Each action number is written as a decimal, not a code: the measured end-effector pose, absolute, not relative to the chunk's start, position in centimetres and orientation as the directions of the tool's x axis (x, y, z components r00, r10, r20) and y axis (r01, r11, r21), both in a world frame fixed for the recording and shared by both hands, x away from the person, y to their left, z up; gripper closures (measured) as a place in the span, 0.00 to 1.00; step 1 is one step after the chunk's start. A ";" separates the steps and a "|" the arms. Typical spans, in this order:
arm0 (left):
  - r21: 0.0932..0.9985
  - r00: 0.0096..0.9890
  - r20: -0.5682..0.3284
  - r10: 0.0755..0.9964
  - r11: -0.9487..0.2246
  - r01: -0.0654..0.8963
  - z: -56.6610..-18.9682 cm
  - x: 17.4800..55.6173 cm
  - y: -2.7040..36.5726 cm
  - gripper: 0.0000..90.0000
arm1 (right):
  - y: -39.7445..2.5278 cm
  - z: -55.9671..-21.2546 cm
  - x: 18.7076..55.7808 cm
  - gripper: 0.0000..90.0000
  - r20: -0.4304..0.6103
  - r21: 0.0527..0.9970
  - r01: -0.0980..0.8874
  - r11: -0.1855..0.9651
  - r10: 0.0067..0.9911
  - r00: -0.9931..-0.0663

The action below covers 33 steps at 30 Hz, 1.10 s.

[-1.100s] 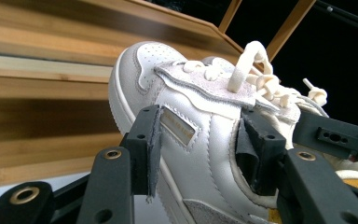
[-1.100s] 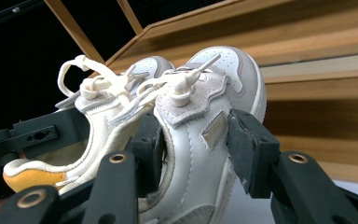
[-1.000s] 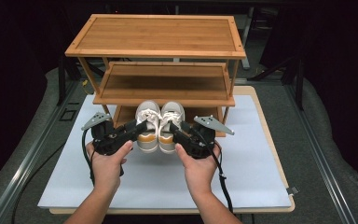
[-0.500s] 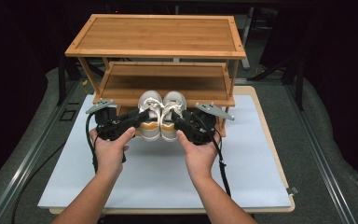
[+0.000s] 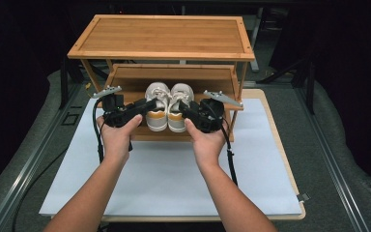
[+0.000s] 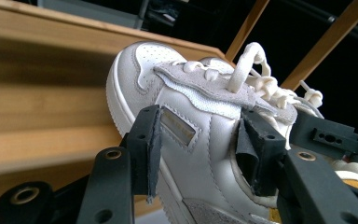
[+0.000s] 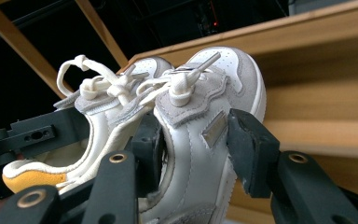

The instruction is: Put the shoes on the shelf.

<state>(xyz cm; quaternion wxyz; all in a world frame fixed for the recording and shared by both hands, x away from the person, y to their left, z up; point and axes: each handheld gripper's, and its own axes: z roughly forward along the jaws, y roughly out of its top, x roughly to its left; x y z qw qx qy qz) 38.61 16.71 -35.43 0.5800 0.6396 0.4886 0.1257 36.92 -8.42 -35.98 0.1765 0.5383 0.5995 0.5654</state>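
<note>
You carried both shoes toward 12 o'clock: left gripper (image 5: pixel 145 107) with left shoe (image 5: pixel 157 105), right gripper (image 5: pixel 186 109) with right shoe (image 5: pixel 178 106), now over the rack's middle shelf (image 5: pixel 174 77).

Wooden shoe rack (image 5: pixel 160 36) on white mat (image 5: pixel 174 179), mat on wooden table (image 5: pixel 290 179)

Lab / data-recording rig, not a home.
A bamboo shoe rack (image 5: pixel 160 38) stood on a white mat (image 5: pixel 174 179) over a wooden board (image 5: pixel 290 164), on a grey table with metal rails (image 5: pixel 340 179). Surroundings were blacked out; dark stands and cables (image 5: pixel 290 67) sat behind the rack.
</note>
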 end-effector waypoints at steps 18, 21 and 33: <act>0.838 0.474 -0.440 0.763 0.159 0.522 -36.1 43.1 16.4 0.60 | -8.7 -36.2 41.3 0.63 0.392 0.849 0.487 -0.203 0.861 -0.325; 0.825 0.471 -0.464 0.751 0.173 0.537 -36.3 43.5 16.4 0.60 | -8.8 -36.3 41.8 0.63 0.405 0.849 0.482 -0.218 0.853 -0.328; 0.791 0.447 -0.497 0.744 0.177 0.586 -36.1 44.7 16.4 0.57 | -9.2 -36.0 42.9 0.60 0.455 0.798 0.553 -0.240 0.841 -0.291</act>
